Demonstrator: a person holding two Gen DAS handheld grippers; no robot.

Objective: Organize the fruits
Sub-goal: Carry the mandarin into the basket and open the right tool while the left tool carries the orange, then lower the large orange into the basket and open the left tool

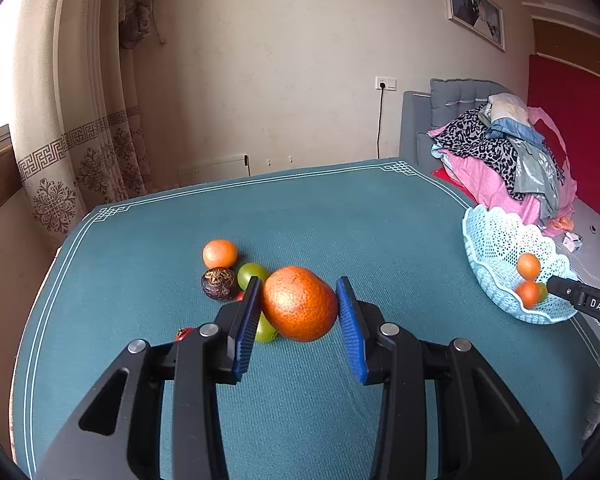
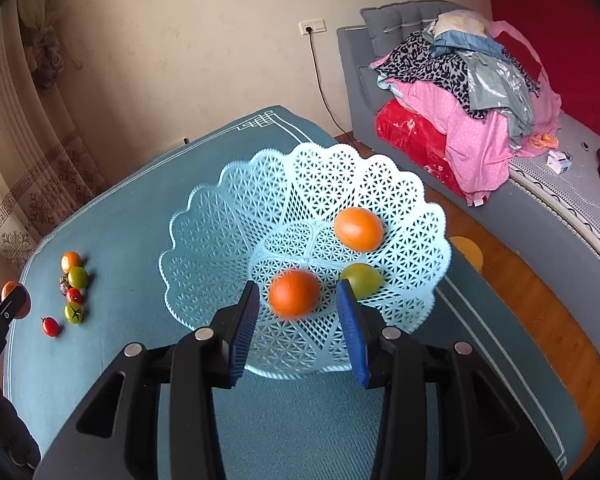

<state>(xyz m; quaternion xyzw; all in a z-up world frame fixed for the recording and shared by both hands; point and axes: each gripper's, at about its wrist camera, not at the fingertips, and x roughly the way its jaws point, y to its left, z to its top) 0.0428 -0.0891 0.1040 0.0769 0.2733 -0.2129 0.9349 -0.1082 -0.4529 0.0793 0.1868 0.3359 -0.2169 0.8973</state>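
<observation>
Now your left gripper clamps the big orange above the table, your right gripper released over the basket, a blurred small orange loose between its pads.

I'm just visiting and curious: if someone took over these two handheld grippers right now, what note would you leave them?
Left gripper: shut on the large orange.
Right gripper: open over the blue basket; a blurred orange fruit is between its fingers, touching neither pad.
Done: another orange fruit and a green fruit lie in the basket.
Left: the large orange, plus loose pieces on the table: small orange, dark fruit, two green, two red.
</observation>
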